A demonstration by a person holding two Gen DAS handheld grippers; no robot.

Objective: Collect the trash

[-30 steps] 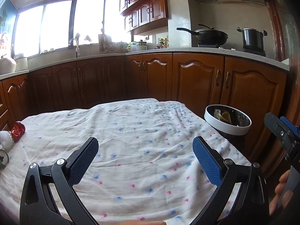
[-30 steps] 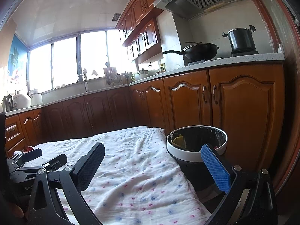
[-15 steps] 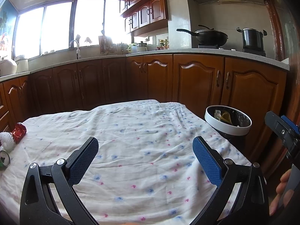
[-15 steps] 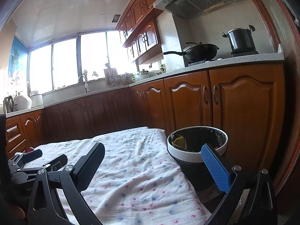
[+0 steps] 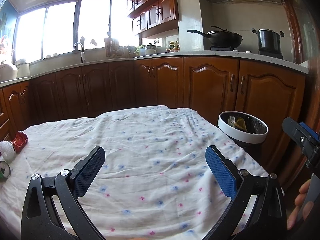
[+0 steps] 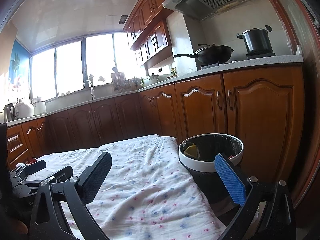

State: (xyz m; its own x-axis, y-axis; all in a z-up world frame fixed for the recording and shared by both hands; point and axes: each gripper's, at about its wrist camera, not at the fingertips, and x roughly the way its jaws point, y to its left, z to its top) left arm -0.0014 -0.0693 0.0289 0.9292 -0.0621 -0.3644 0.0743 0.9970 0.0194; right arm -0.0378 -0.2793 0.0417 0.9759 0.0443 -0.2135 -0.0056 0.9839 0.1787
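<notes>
Both grippers, left (image 5: 155,165) and right (image 6: 163,172), stayed spread and empty; crumpled red wrapper (image 5: 20,141), frame's left edge, had drifted slightly rightward, uncollected.

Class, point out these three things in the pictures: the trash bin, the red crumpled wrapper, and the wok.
trash bin (image 6: 200,163), right wrist view, front of white rim
red crumpled wrapper (image 5: 20,140), left wrist view, its middle
wok (image 5: 225,38), left wrist view, bowl side
</notes>
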